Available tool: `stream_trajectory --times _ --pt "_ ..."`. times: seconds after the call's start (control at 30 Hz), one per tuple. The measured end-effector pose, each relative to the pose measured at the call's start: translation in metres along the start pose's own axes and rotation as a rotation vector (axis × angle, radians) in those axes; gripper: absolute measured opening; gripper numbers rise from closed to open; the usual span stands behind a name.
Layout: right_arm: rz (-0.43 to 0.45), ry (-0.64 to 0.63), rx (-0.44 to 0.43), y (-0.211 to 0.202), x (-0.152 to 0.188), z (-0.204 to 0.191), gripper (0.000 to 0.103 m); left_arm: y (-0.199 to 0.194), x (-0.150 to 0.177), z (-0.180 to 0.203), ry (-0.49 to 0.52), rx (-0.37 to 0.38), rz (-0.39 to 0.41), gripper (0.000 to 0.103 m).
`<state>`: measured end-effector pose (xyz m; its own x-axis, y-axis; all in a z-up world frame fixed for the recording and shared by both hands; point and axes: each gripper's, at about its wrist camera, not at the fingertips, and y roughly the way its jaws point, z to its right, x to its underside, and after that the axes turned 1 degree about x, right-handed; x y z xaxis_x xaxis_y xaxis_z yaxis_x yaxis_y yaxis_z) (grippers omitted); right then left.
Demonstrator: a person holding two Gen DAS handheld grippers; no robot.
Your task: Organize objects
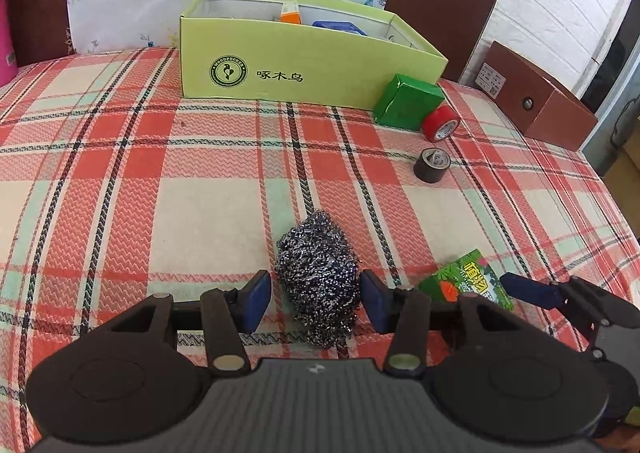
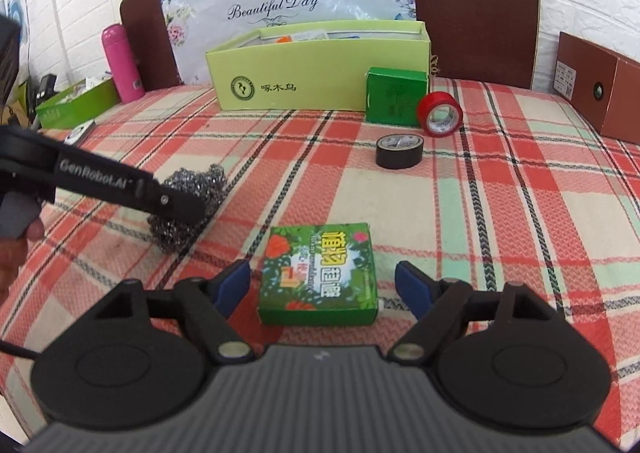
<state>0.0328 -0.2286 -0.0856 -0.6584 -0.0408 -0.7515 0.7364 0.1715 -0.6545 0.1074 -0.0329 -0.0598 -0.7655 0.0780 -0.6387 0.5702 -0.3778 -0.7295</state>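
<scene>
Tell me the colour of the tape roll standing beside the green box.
Red tape roll, clearest in the right wrist view.

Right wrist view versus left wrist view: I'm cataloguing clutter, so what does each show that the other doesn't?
Only the right wrist view: a pink bottle and a green tray at far left.
Only the left: a blue item inside the yellow-green box.
Both: steel scourer, green soap box, red tape, black tape.

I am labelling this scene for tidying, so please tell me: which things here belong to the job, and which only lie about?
Belong to the job:
- light green cardboard box
- steel wool scouring ball
- flat green printed carton
- plain green cube box
- red tape roll
- black tape roll

Just lying about:
- pink bottle
- brown cardboard box
- dark chair back
</scene>
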Motion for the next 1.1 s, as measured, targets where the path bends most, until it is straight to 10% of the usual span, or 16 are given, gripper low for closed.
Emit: stream_trajectory --times 0.67,1.1 --pt "-0.013 0.007 -0.030 -0.001 -0.003 -0.010 0.059 -0.007 0.000 -0.004 -0.063 0.071 0.009 0.036" --pt "0.194 -0.050 -0.041 -0.024 -0.092 -0.006 0.059 -0.057 -0.082 -0.004 -0.008 0.111 0.188 0.036"
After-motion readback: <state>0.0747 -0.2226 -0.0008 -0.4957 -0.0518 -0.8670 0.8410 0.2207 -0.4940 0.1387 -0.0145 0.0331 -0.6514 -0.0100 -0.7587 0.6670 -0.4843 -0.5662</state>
